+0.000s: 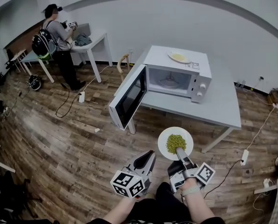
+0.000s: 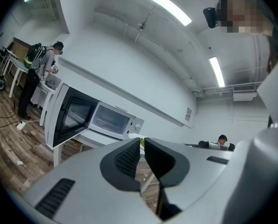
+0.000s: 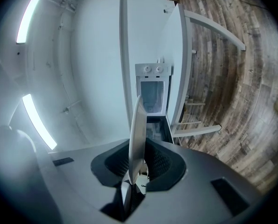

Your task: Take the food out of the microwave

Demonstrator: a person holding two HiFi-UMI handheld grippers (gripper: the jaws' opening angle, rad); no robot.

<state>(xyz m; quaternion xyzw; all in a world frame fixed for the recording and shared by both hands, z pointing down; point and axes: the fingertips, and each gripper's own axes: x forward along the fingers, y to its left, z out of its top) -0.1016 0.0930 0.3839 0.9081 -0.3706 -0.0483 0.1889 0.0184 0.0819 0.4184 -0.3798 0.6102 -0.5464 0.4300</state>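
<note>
A white microwave [image 1: 176,77] stands on a grey table [image 1: 223,107], its door [image 1: 128,97] swung wide open to the left and its cavity holding only the glass turntable. My right gripper [image 1: 180,151] is shut on the near rim of a white plate [image 1: 163,140] of green peas [image 1: 175,143], held level in front of the table over the floor. In the right gripper view the plate [image 3: 138,129] shows edge-on between the pads, with the microwave [image 3: 153,90] beyond. My left gripper [image 1: 148,158] hangs beside it, shut and empty; its jaws [image 2: 142,146] point toward the microwave [image 2: 108,120].
A second plate [image 1: 179,57] with yellow food lies on top of the microwave. A person [image 1: 57,34] stands at a white table [image 1: 94,38] at the back left. Cables and a power strip [image 1: 81,97] lie on the wooden floor. A wooden stool [image 1: 124,62] stands behind the door.
</note>
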